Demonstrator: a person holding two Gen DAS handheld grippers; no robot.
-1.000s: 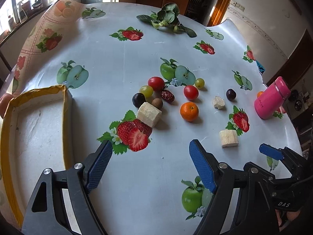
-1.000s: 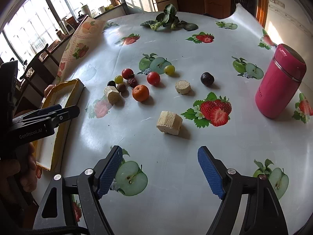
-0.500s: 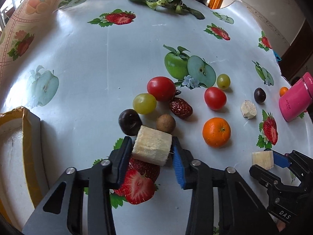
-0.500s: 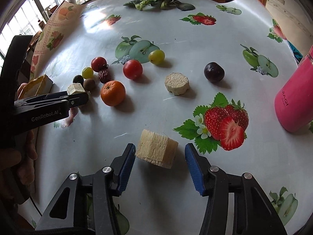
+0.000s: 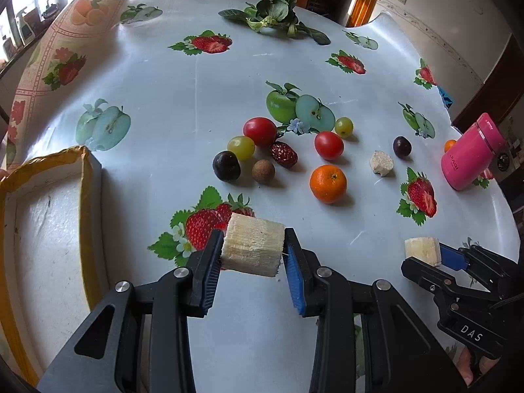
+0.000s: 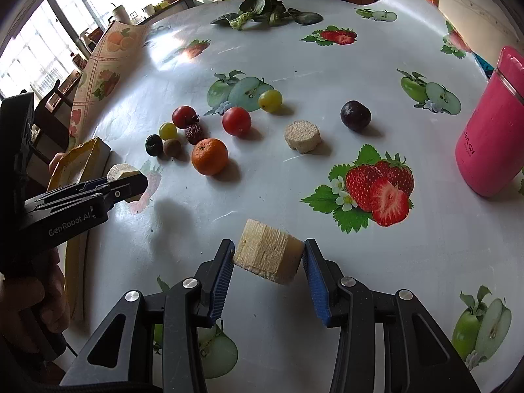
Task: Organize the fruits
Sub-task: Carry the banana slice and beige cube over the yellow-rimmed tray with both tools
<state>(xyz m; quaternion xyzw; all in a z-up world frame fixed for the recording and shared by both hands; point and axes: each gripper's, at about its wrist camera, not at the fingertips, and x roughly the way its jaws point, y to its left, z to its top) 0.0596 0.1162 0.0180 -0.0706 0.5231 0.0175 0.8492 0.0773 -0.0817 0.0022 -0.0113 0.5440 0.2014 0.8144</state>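
While clamped on a pale fibrous chunk (image 5: 252, 249) above the tablecloth (image 5: 183, 98), left gripper (image 5: 251, 262); likewise right gripper (image 6: 268, 263), squeezing a second chunk (image 6: 267, 251). Beyond, orange (image 5: 327, 183), tomatoes (image 5: 260, 131), grapes (image 5: 241, 147) clustered mid-table; box (image 5: 88, 177) left.

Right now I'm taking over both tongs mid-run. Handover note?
Left tongs: shut on a pale cane chunk, lifted, near the yellow-rimmed tray.
Right tongs: shut on a second cane chunk, also off the table.
On the cloth: orange, two red tomatoes, two green grapes, two dark plums, red date, brown longan, one more pale round slice.
Done: nothing visible in the tray yet.
Left: probably drop both chunks, then sort the rest.
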